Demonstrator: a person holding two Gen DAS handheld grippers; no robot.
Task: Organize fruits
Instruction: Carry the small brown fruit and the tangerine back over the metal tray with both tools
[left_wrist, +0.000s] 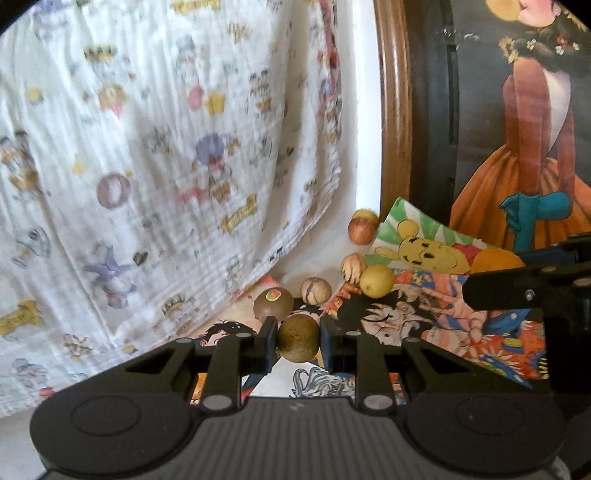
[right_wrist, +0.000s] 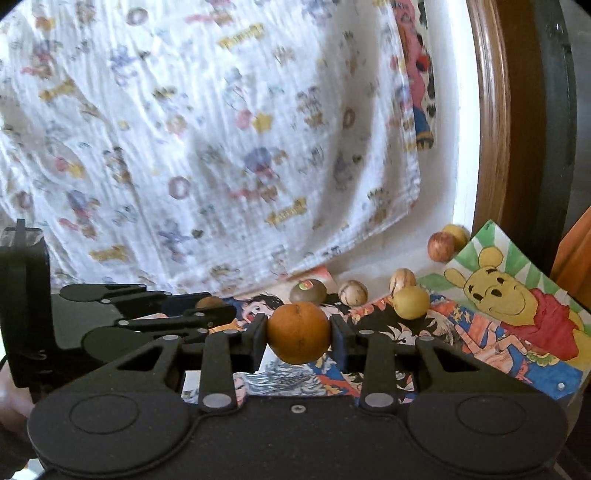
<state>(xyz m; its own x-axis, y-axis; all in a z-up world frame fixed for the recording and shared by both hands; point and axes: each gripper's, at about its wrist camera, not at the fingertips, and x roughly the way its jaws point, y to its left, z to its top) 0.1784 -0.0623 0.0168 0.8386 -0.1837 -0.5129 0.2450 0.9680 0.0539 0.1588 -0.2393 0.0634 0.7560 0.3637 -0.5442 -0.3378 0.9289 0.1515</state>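
The left gripper (left_wrist: 298, 341) was clamped on a brown fruit (left_wrist: 297, 338), its pads meeting the round body on opposite sides at about the widest part. The right gripper (right_wrist: 298, 332) was closed the same way on an orange (right_wrist: 298, 332), also held across the middle. Both fruits hung clear above the cartoon sheets (right_wrist: 461, 332) spread on the surface.

More fruit waited beyond: a dark fruit with a sticker (left_wrist: 273, 303), two pale striped ones (left_wrist: 315, 290) (left_wrist: 353, 266), a yellow fruit (left_wrist: 377, 281) resting on the sheets, and a reddish one (left_wrist: 362, 230) with another yellow one (left_wrist: 365, 214) just behind it, near the wooden frame (left_wrist: 396, 110). A printed cloth (left_wrist: 166, 147) hung behind them all. No bowl or tray showed in either view, so where the fruit was meant to go could not be told.

As for handling, the orange looked firm and fairly weighty, its skin likely giving decent friction. The brown fruit seemed smaller, matte and lighter (real or imitation could not be told). Both were round, so a grip off the widest line would probably squeeze them out forward; the middle was the place to hold. Set down carelessly, either would likely roll on the smooth paper.
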